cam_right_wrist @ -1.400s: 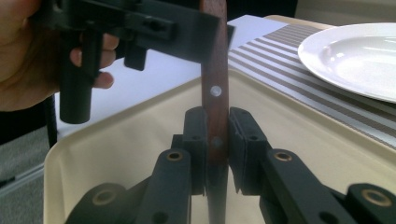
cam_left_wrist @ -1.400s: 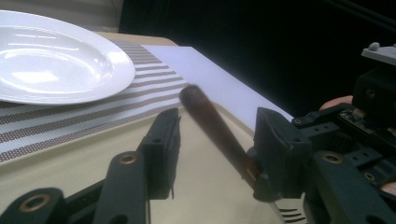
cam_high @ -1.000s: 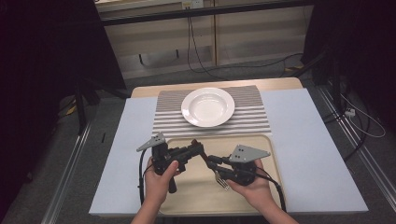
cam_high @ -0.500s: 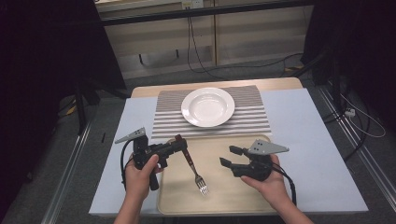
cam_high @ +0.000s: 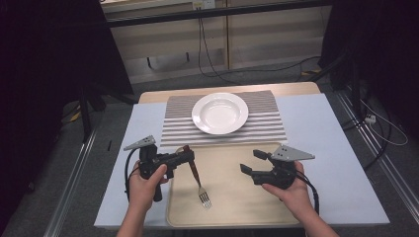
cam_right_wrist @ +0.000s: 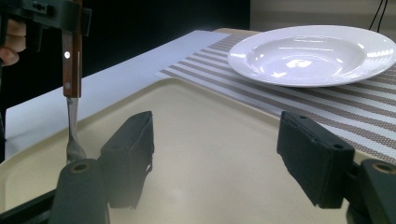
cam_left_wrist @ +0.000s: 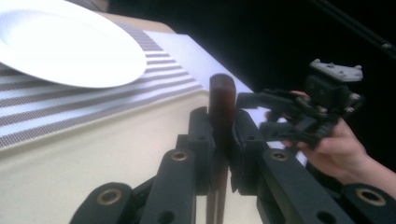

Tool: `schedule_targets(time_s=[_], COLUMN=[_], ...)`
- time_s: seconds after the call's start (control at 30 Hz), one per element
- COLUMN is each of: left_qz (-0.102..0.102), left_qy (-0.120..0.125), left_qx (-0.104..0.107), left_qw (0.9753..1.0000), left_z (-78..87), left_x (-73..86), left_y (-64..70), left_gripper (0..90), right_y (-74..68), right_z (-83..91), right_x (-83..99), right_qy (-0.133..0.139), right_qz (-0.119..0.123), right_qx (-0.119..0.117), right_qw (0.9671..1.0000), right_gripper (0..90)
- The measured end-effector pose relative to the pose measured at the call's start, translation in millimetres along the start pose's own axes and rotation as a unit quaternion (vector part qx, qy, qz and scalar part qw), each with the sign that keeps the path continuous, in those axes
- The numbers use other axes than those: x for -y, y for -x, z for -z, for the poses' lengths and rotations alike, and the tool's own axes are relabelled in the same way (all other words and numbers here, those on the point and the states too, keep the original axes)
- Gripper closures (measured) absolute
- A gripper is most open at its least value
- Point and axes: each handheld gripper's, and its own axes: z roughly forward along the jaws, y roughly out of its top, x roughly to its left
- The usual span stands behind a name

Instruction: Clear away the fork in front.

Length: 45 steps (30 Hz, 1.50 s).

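A wooden-handled metal fork [cam_high: 196, 178] is pinched by the left tongs [cam_high: 187, 156] at lower left; the right tongs [cam_high: 251, 162] are held spread over the beige plastic tray [cam_high: 232, 207].

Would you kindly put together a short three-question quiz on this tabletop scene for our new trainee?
1. True or false: the fork is clamped by its wooden handle in the left gripper.
2. What is the right gripper holding? A) the fork B) the white plate C) nothing
3. Fill in: the plate rests on the ______ placemat, beyond the beige tray.

Key: 1 true; 2 C, its fingers are open over the tray; 3 striped.
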Motion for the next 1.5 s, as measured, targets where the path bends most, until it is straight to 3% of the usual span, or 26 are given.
schedule_targets(time_s=[0.1,0.23,0.27,0.37,0.63,0.77,1.3,1.5], left_qz=[-0.011,-0.027,-0.027,-0.046,-0.053,-0.054,-0.066,-0.06], left_qy=[0.013,-0.024,-0.024,-0.048,-0.067,-0.067,-0.086,-0.085], left_qx=[-0.028,-0.06,-0.06,-0.076,-0.1,-0.123,-0.144,-0.15], left_qw=[0.9995,0.9976,0.9976,0.9949,0.9913,0.9887,0.9836,0.9833], left_z=[-5.5,-19.1,-19.1,-27.8,-25.2,-19.5,-23.8,-18.9], left_x=[5.5,17.3,17.3,22.2,26.2,27.4,35.2,35.9], left_y=[-4.3,-12.6,-12.6,-14.2,-25.6,-33.6,-44.7,-50.3], left_gripper=[79.6,74.2,73.4,70.8,66.2,65.1,59.7,59.0], right_y=[2.3,3.8,4.0,4.9,8.6,9.1,10.3,11.2], right_z=[0.6,0.9,1.0,1.9,4.3,4.7,4.1,5.0], right_x=[0.2,0.2,0.3,0.3,0.5,0.5,1.8,1.8], right_qy=[0.007,0.008,0.007,0.007,0.008,0.008,0.008,0.009], right_qz=[-0.002,-0.002,-0.002,-0.003,-0.009,-0.009,-0.017,-0.021], right_qx=[-0.003,0.001,0.001,0.003,0.005,0.004,0.002,0.003], right_qw=[1.0,1.0,1.0,1.0,0.9999,0.9999,0.9998,0.9997], right_gripper=[26.1,24.7,24.6,24.6,24.3,24.3,24.1,24.1])
